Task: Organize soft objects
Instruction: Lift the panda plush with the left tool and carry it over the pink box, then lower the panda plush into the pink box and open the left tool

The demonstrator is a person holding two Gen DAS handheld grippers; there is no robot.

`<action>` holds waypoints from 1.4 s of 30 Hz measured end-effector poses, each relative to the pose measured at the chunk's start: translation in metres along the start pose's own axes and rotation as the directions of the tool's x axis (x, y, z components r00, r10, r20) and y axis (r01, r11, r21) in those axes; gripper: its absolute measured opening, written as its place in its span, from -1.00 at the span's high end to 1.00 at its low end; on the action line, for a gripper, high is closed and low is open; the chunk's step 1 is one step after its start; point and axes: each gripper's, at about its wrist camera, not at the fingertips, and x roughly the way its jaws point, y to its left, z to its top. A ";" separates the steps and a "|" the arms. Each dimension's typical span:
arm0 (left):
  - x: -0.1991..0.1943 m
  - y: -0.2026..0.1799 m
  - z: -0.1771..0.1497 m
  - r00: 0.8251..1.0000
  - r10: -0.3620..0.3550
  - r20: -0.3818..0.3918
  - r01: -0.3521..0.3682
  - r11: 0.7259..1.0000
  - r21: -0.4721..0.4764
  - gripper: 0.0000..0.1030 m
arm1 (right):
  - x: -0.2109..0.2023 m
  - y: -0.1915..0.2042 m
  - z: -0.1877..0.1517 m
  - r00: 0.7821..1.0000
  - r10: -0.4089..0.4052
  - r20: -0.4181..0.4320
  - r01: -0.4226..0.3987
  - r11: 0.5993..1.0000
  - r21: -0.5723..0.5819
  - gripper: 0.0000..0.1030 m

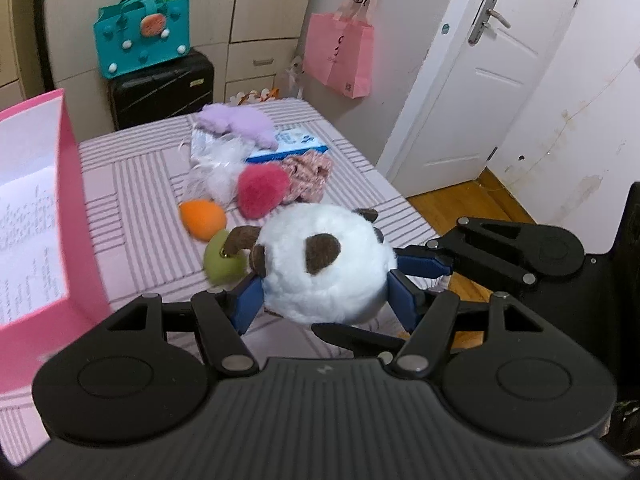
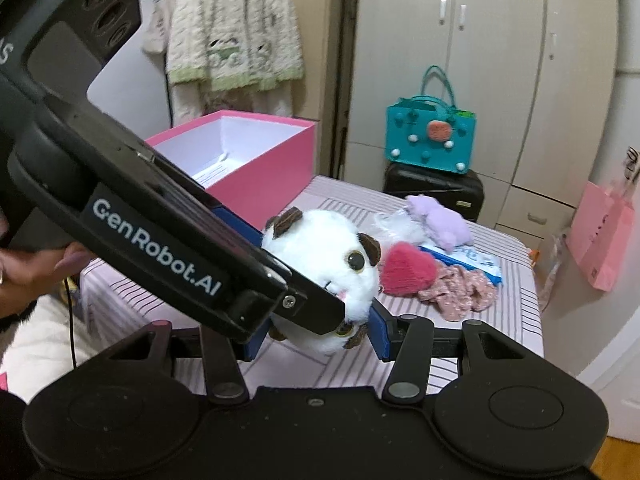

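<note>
A round white plush toy with brown ears (image 1: pixel 324 264) is held above the striped bed. My left gripper (image 1: pixel 326 300) is shut on it, a blue pad on each side. My right gripper (image 2: pixel 320 336) is shut on the same plush (image 2: pixel 320 248) from the other side, and it reaches in from the right in the left wrist view (image 1: pixel 424 264). The left gripper's body (image 2: pixel 160 240) crosses the right wrist view and hides part of the plush. An open pink box (image 2: pixel 256 148) stands on the bed, at far left in the left wrist view (image 1: pixel 68 200).
On the bed (image 1: pixel 140 184) lie an orange ball (image 1: pixel 202 218), a green ball (image 1: pixel 224 258), a red fuzzy heart (image 1: pixel 262 192), a pink knit piece (image 1: pixel 308 174), a purple plush (image 1: pixel 240 124) and a blue-white packet (image 1: pixel 296 144). A teal bag (image 1: pixel 142 36) sits on a black suitcase (image 1: pixel 160 88).
</note>
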 end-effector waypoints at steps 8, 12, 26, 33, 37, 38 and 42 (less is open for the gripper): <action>-0.038 0.016 -0.019 0.998 0.040 -0.053 -0.043 0.998 -0.048 -0.27 | -0.008 0.039 0.013 0.992 0.118 -0.054 -0.121 0.990 -0.066 -0.09; -0.059 0.026 -0.037 0.993 0.075 -0.090 -0.082 0.994 -0.076 -0.27 | -0.007 0.060 0.021 0.974 0.202 -0.100 -0.210 0.975 -0.077 -0.08; -0.138 0.077 -0.046 0.987 0.161 -0.015 -0.161 0.972 -0.171 -0.27 | 0.001 0.106 0.084 0.936 0.351 -0.013 -0.345 0.910 -0.230 -0.08; -0.161 0.099 -0.014 0.973 0.223 0.053 -0.216 0.970 -0.111 -0.27 | 0.018 0.099 0.123 0.925 0.375 0.057 -0.349 0.901 -0.256 -0.08; -0.157 0.122 0.010 0.969 0.229 0.087 -0.219 0.969 -0.112 -0.27 | 0.044 0.087 0.149 0.926 0.371 0.068 -0.345 0.905 -0.249 -0.08; -0.155 0.128 0.015 0.969 0.229 0.096 -0.218 0.969 -0.117 -0.27 | 0.051 0.083 0.155 0.925 0.372 0.072 -0.345 0.906 -0.246 -0.08; -0.143 0.160 0.042 0.965 0.227 0.133 -0.208 0.967 -0.144 -0.27 | 0.083 0.067 0.176 0.917 0.386 0.101 -0.355 0.905 -0.232 -0.08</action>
